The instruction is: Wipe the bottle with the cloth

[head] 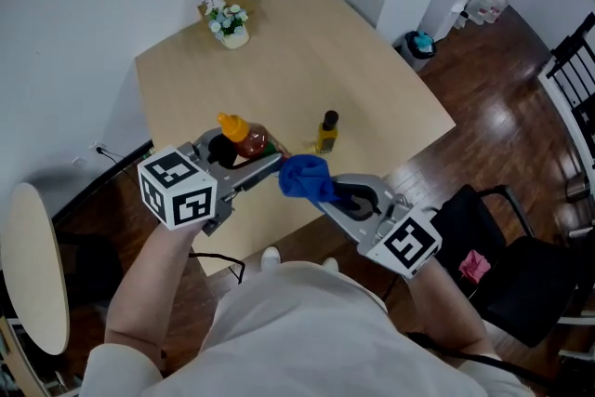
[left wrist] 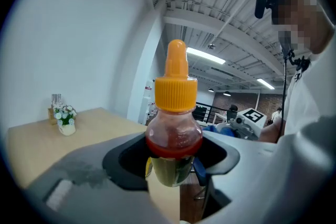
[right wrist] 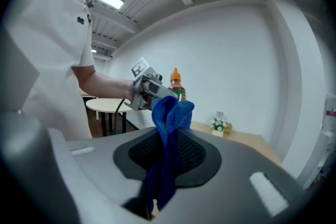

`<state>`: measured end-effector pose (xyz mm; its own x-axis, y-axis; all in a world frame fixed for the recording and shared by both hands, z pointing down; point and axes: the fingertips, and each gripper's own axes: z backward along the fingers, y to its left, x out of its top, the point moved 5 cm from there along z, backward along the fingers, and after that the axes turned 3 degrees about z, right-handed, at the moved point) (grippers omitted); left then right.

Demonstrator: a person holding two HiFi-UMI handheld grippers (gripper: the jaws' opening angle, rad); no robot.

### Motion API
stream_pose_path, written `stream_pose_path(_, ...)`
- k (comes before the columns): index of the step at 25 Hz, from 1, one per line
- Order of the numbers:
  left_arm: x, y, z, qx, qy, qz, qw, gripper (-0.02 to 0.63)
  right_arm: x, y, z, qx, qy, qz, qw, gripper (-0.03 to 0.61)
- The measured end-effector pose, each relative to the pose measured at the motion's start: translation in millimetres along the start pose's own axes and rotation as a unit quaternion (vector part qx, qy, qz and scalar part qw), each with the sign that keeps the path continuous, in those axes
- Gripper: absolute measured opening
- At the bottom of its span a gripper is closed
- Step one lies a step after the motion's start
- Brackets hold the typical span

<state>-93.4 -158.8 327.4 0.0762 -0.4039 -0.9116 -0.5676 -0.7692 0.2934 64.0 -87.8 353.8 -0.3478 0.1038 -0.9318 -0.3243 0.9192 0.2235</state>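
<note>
Holding the clear, orange-capped sauce bottle (head: 242,135) clamped in my left gripper (head: 245,155) above the pale wooden worktop's (head: 279,51) near edge, I hold the bunched blue cloth (head: 302,174), pinched in my right gripper (head: 319,190), just beside it, ready for wiping.

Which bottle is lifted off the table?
The orange-capped sauce bottle, clamped in the left hand-held gripper; the black-capped bottle stands on the table.

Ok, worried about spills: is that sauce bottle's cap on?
On: the orange cap tops the bottle held by the left gripper.
</note>
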Motion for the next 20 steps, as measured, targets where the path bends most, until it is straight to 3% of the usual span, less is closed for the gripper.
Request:
stream_pose_path(3,8.4,3.2,-3.8,0.001,-0.005,0.003,1.0000,0.284,21.5,16.6,-12.1,0.009,0.004,0.025,1.000,0.080)
stream_pose_path(7,12.9,-6.3,-7.5,-0.006,-0.010,-0.005,0.9999,0.284,20.0,18.6,-28.0,-0.005,-0.005,0.025,1.000,0.080)
stream_pose_path(20,9.9,-3.5,-0.3,-0.008,-0.001,-0.018,0.9998,0.285,-77.2,-1.5,-49.2,0.001,0.059,-0.081,0.995,0.080)
